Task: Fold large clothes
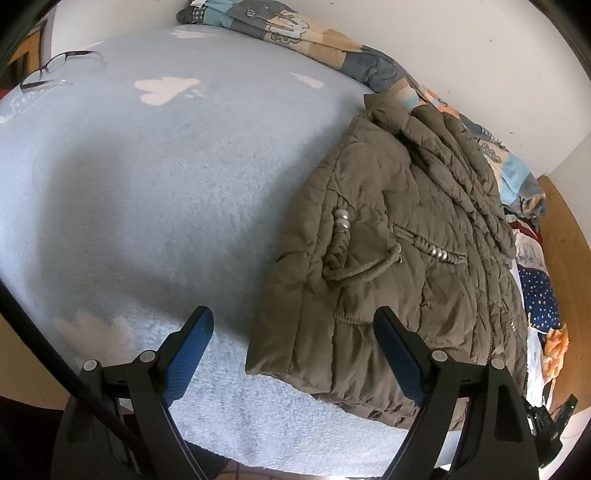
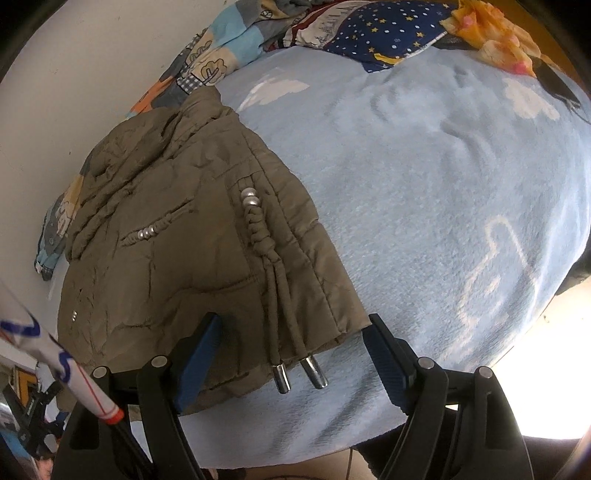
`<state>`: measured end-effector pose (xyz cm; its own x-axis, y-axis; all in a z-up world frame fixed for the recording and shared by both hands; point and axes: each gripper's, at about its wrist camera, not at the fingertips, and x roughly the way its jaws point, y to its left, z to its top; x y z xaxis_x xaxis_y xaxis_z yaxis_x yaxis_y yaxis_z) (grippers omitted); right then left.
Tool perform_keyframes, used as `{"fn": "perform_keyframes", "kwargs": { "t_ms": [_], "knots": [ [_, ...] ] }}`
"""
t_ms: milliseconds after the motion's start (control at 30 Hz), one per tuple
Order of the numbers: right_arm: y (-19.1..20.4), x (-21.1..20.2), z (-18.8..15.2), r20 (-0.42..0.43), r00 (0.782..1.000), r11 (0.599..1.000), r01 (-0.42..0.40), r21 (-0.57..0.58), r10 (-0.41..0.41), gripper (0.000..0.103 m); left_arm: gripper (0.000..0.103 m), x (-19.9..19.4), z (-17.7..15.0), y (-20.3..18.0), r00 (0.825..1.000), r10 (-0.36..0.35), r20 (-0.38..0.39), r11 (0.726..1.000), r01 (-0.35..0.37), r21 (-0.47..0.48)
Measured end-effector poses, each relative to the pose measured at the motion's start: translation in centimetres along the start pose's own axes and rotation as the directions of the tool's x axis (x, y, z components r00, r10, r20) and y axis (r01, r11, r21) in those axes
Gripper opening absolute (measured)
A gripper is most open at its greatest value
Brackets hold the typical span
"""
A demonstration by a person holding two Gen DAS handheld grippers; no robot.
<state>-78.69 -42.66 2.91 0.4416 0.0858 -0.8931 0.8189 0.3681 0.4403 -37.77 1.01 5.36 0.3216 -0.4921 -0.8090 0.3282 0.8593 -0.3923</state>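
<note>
Pale blue fleece blanket (image 1: 155, 206) with white cloud prints covers the bed, white wall behind it. Your jacket (image 1: 399, 258), olive-brown and quilted, lies already folded into a thick bundle on that blanket, collar end toward the wall, hem end toward you at the bed's near edge. Braided drawcords (image 2: 266, 240) with silver beads run down its top face, and two metal cord tips (image 2: 299, 373) hang off the hem onto the blanket. Your left gripper (image 1: 295, 350) hovers over the jacket's near corner, fingers spread wide, nothing between them pressed; one finger is over bare blanket, the other over the jacket. Your right gripper (image 2: 291, 354) sits over the jacket's hem, fingers also wide apart and gripping nothing, straddling the cord tips. Glasses (image 1: 55, 70) rest on the blanket, well apart from the jacket on its far side. Patterned bedding (image 1: 295, 33) is bunched along the wall behind the jacket, a star-print cloth (image 2: 388, 29) beside that
</note>
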Motion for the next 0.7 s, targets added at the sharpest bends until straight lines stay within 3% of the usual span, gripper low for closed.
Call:
{"fn": "perform_keyframes", "kwargs": {
  "t_ms": [367,700],
  "knots": [
    [-1.2,0.2,0.5,-0.006,0.999,0.997,-0.041,0.068,0.042,0.083,0.087,0.2,0.2,0.7,0.999,-0.052,-0.015,0.998,0.051,-0.046],
    [-3.2,0.2,1.0,0.006,0.993,0.976,-0.121,0.181,0.122,0.083,0.082,0.3,-0.6,-0.4,0.998,-0.048,-0.029,0.999,0.048,0.014]
  ]
}}
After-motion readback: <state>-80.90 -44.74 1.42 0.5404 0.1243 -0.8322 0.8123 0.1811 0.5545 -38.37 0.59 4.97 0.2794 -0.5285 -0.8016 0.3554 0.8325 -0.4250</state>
